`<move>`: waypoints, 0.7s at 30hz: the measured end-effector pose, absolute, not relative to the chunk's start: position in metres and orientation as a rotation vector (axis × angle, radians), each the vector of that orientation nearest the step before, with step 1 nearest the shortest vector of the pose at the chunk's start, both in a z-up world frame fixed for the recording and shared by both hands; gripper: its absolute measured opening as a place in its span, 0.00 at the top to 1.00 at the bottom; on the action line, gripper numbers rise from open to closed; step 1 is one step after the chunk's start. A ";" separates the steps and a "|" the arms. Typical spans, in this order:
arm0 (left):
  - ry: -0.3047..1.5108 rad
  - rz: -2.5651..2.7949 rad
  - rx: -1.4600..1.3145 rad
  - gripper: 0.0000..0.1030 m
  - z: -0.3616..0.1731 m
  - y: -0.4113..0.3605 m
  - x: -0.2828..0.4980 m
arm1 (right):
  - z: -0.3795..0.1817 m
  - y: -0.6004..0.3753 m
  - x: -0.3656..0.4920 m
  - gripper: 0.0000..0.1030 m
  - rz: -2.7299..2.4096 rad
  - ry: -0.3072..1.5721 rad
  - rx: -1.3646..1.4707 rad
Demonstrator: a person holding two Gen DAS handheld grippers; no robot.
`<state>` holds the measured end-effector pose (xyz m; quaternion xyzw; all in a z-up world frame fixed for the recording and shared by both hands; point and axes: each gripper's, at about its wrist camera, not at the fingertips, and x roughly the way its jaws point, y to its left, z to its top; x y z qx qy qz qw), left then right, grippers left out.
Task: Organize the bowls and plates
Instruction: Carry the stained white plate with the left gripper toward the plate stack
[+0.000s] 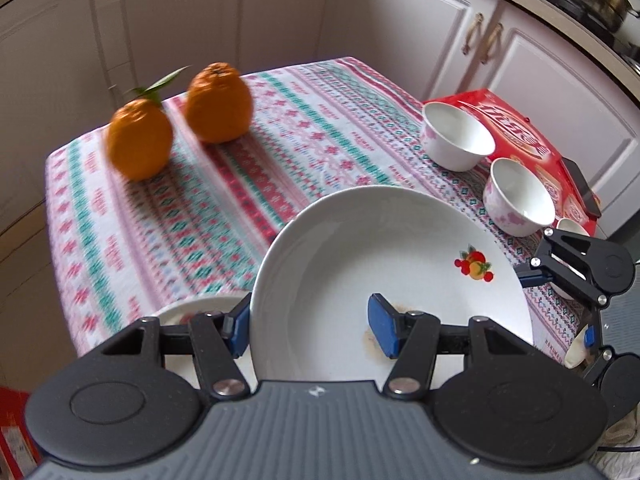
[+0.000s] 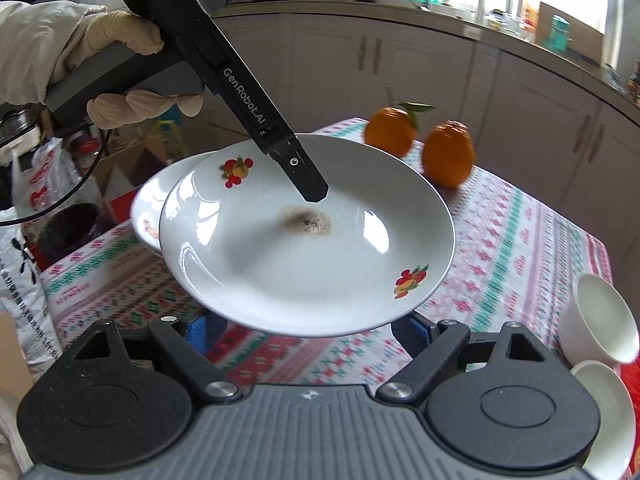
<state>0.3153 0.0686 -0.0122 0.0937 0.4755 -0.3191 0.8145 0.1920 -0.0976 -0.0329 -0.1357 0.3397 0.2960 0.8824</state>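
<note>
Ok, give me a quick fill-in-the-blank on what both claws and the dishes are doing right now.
The left claw grips the rim of a white ____.
That plate carries a dark ____ at its centre.
Two ____ sit at the far end of the tablecloth.
The right claw, beneath the plate, holds ____.

Missing words: plate; stain; oranges; nothing

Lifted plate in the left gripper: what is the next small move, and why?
Probably carry the plate over the second plate behind it and lower it on top. The left gripper already clamps its rim, it is off the cloth, and the right gripper is open beneath it.
</note>
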 end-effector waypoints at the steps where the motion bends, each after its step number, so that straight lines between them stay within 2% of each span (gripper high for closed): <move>1: 1.013 -0.669 0.191 0.44 -0.012 0.074 0.313 | -0.033 -0.094 0.192 0.11 0.630 0.707 -0.288; 21: 1.053 -0.556 0.080 0.44 -0.040 0.132 0.301 | -0.040 -0.047 0.198 0.11 0.744 0.731 -0.367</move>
